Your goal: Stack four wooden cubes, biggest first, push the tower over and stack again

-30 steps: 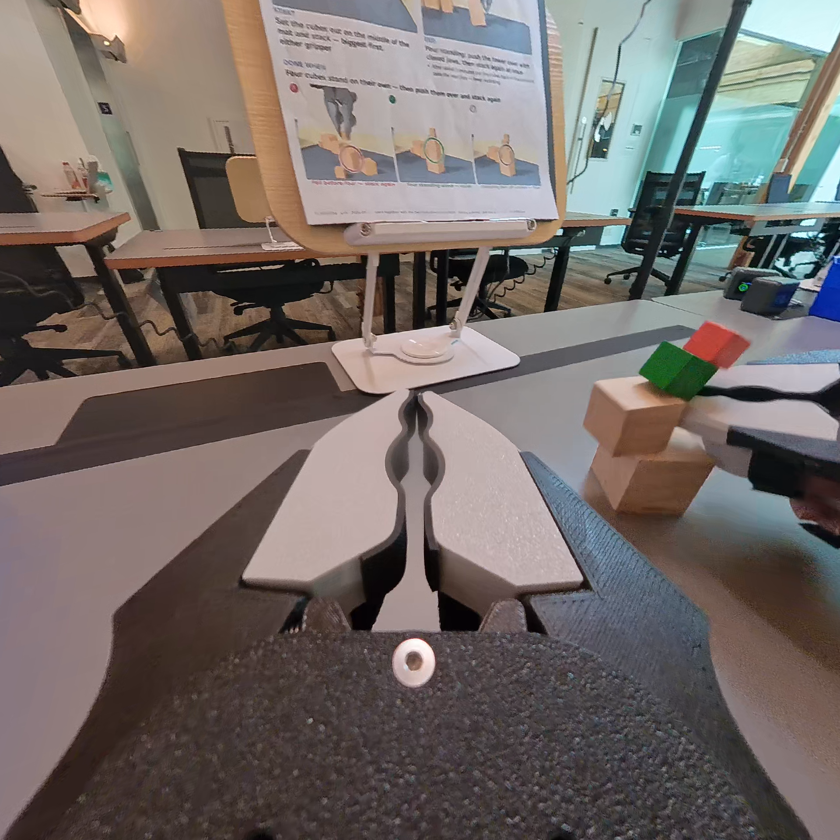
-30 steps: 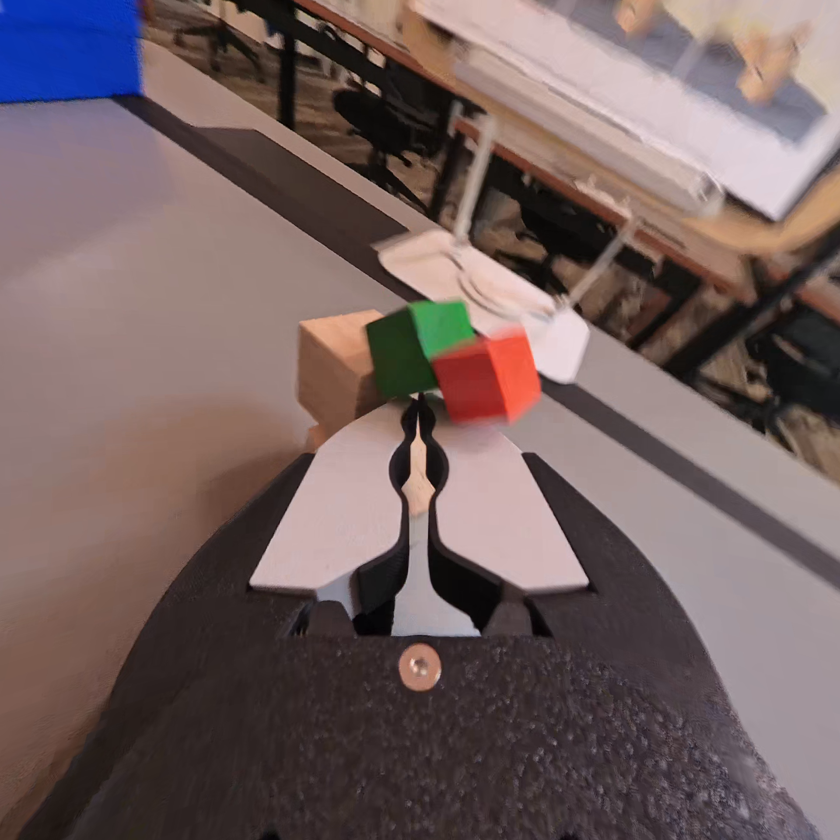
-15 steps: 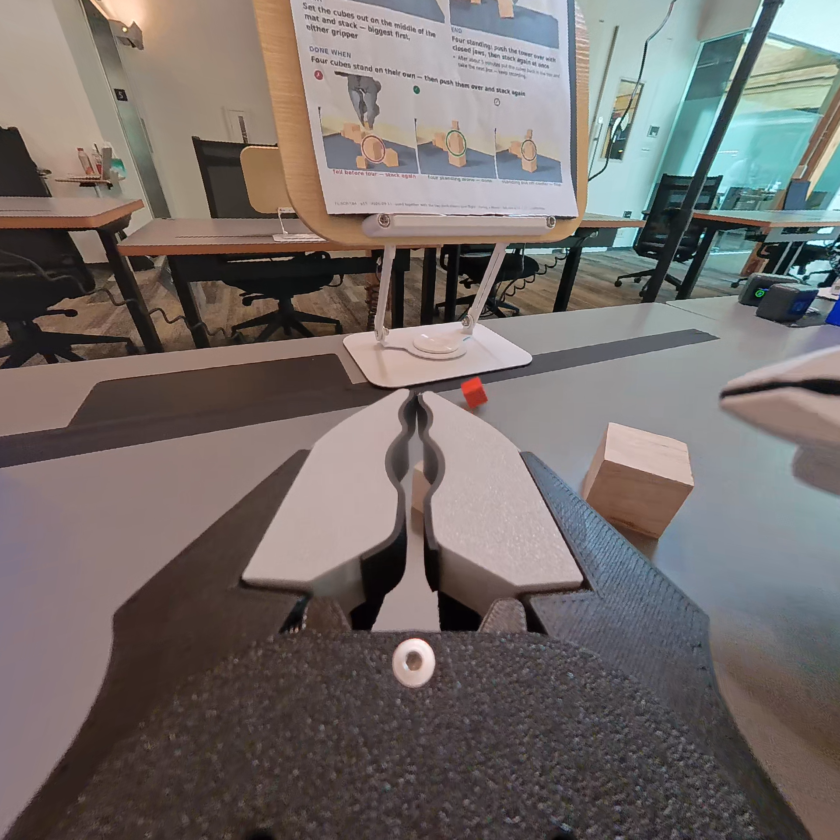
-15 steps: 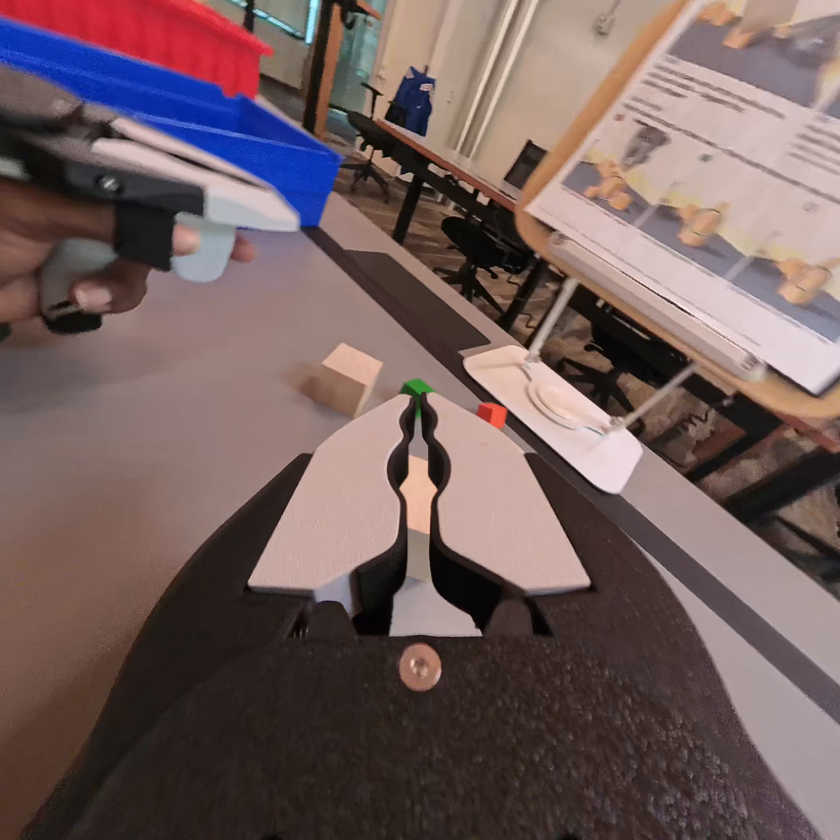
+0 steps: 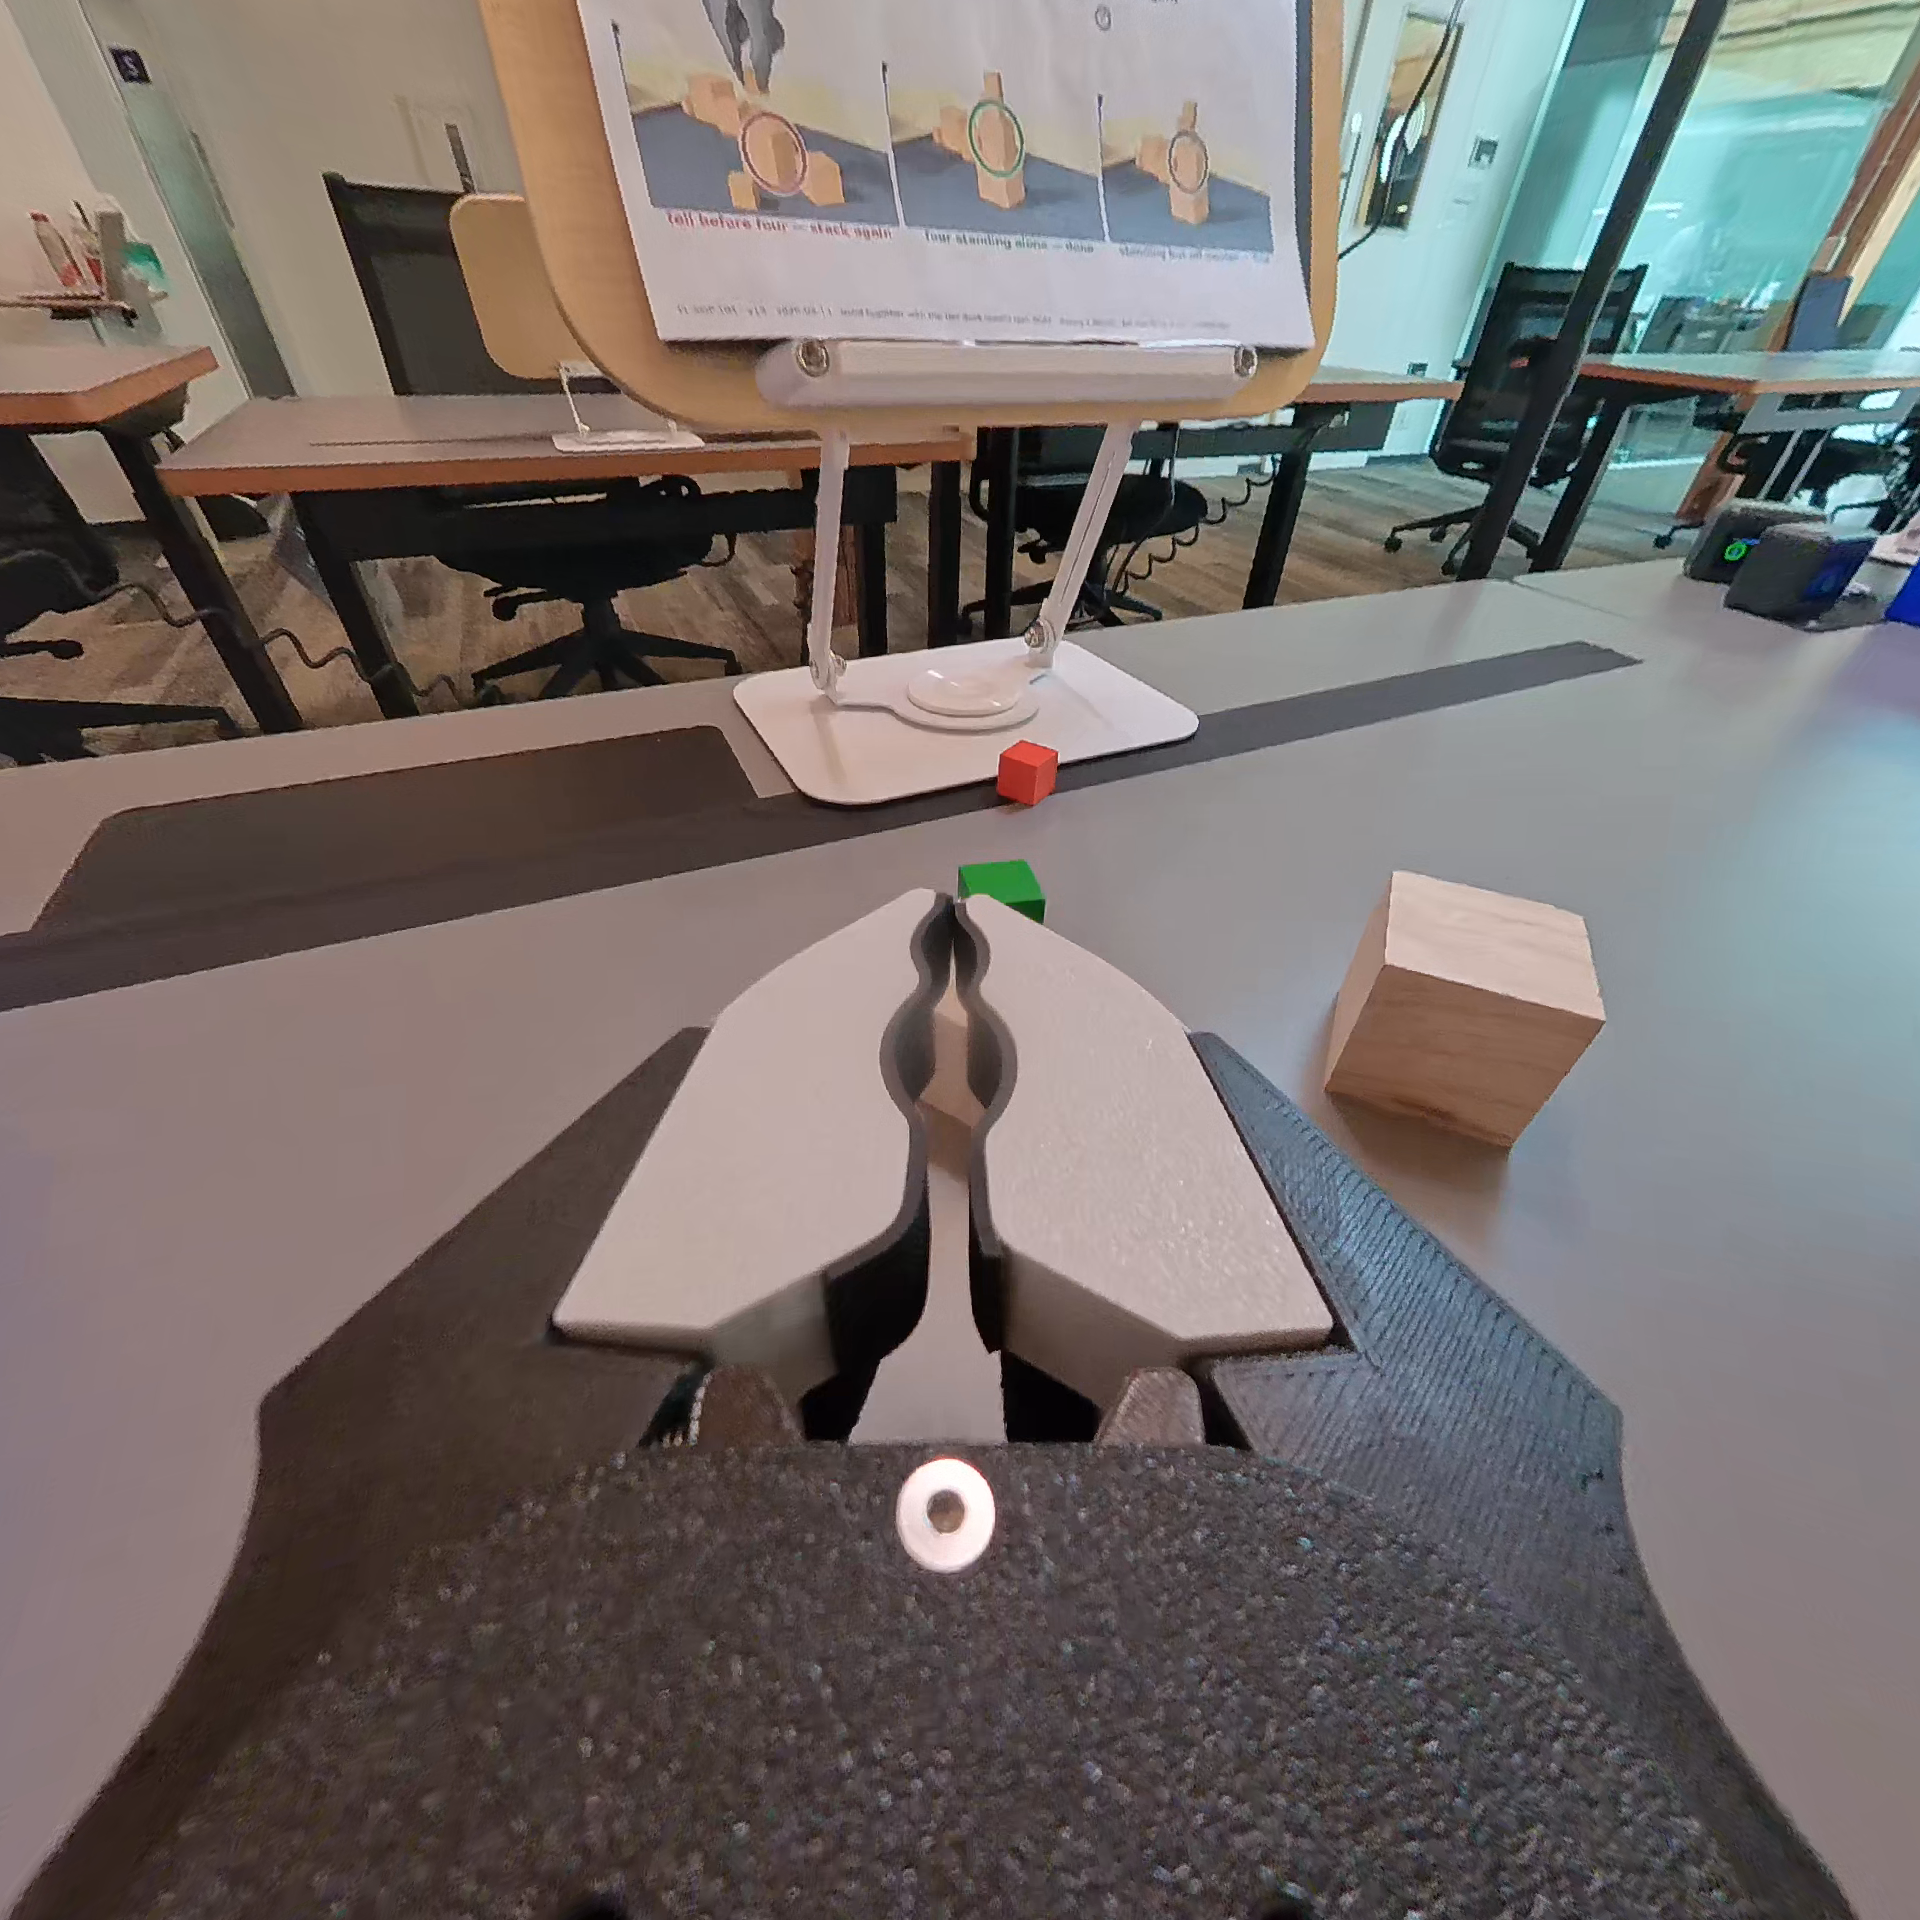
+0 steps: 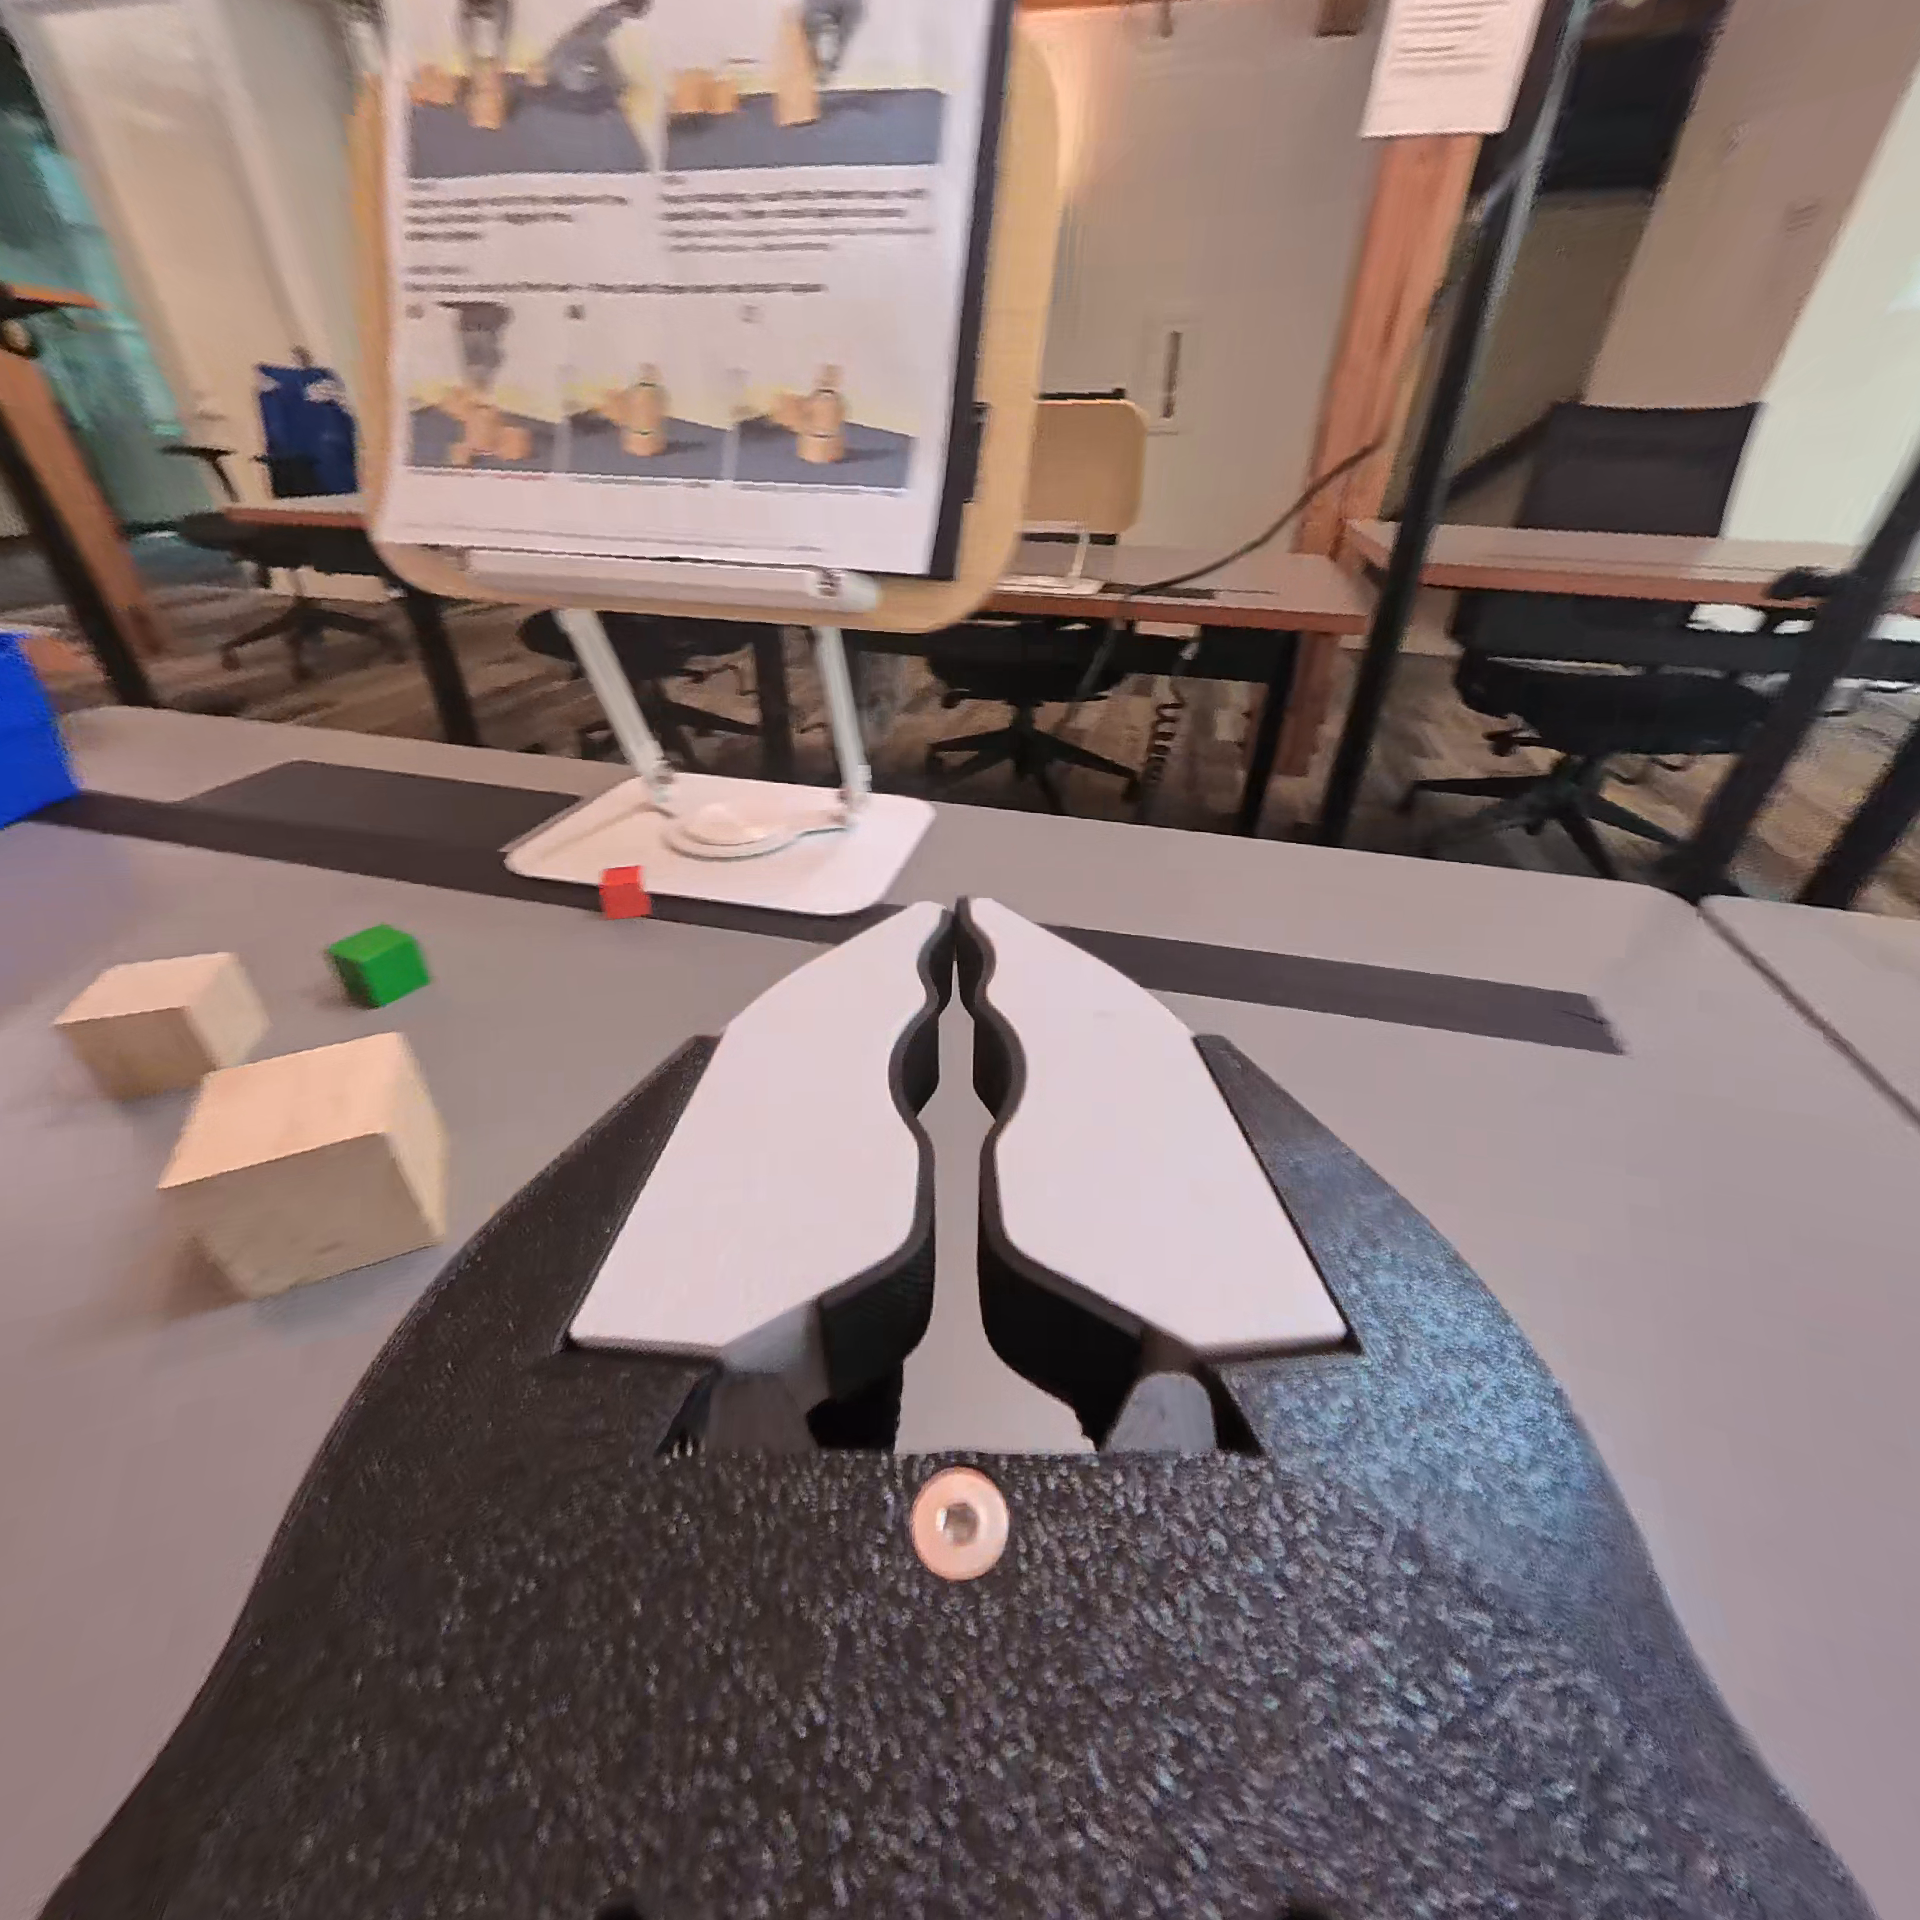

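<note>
Four cubes lie scattered on the grey table (image 5: 312,1143). In the left wrist view my left gripper (image 5: 954,914) is shut, with a green cube (image 5: 1003,888) just beyond its tips. A red cube (image 5: 1027,772) rests against the white stand base (image 5: 1122,717). A large wooden cube (image 5: 1465,1003) sits tilted to the right. A smaller wooden cube (image 5: 948,1081) shows through the slot between the fingers, on the table under them. My right gripper (image 6: 954,914) is shut, well to the right of the red cube (image 6: 623,891), green cube (image 6: 377,964) and two wooden cubes (image 6: 307,1158) (image 6: 161,1023).
A document stand with a printed sheet (image 5: 956,156) rises from the base at the table's far edge, beside a black strip (image 5: 364,831). A blue bin (image 6: 26,727) is at the far left of the right wrist view. Desks and office chairs stand beyond the table. The left gripper's tips are roughly 35 cm from the right gripper's.
A second ago the shut right gripper was pushing against the stacked cubes; they toppled and scattered. The right gripper then pulled back and swung right. The left gripper stayed shut and barely moved.
</note>
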Tool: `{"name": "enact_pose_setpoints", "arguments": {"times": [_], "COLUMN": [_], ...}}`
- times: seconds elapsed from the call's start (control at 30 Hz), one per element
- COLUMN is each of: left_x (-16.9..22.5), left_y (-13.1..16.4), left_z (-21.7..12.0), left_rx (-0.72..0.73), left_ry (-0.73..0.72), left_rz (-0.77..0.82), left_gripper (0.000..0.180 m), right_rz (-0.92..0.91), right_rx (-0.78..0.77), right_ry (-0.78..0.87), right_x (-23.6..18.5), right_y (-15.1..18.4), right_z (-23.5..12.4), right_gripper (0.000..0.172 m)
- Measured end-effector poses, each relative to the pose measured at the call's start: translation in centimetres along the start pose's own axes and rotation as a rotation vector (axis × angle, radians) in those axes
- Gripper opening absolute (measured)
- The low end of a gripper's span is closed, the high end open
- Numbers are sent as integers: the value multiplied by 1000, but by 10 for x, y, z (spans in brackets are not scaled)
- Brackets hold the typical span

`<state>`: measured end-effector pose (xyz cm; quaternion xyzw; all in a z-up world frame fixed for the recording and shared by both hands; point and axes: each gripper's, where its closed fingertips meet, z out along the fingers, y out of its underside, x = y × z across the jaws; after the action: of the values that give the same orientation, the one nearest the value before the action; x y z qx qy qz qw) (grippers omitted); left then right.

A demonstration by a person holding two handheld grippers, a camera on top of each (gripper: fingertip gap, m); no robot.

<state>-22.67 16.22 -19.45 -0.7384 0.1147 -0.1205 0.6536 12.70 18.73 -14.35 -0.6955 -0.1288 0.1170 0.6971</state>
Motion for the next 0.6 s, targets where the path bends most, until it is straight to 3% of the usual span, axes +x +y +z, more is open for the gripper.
{"name": "enact_pose_setpoints", "arguments": {"times": [0.13,0.3,0.47,0.6], "left_x": [-2,-1,9,13], "left_y": [7,13,21,34], "left_z": [4,6,11,25], "left_rx": [-30,-55,-102,-222], "left_ry": [-6,7,85,182], "left_rz": [11,25,44,82], "left_gripper": [0,0,17,45], "right_rz": [7,20,-8,-3], "right_rx": [14,12,14,1], "right_ry": [85,64,25,5], "right_x": [28,28,17,14], "right_y": [-1,1,0,4], "right_z": [-3,-3,-4,-2], "right_gripper": [0,0,0,0]}}
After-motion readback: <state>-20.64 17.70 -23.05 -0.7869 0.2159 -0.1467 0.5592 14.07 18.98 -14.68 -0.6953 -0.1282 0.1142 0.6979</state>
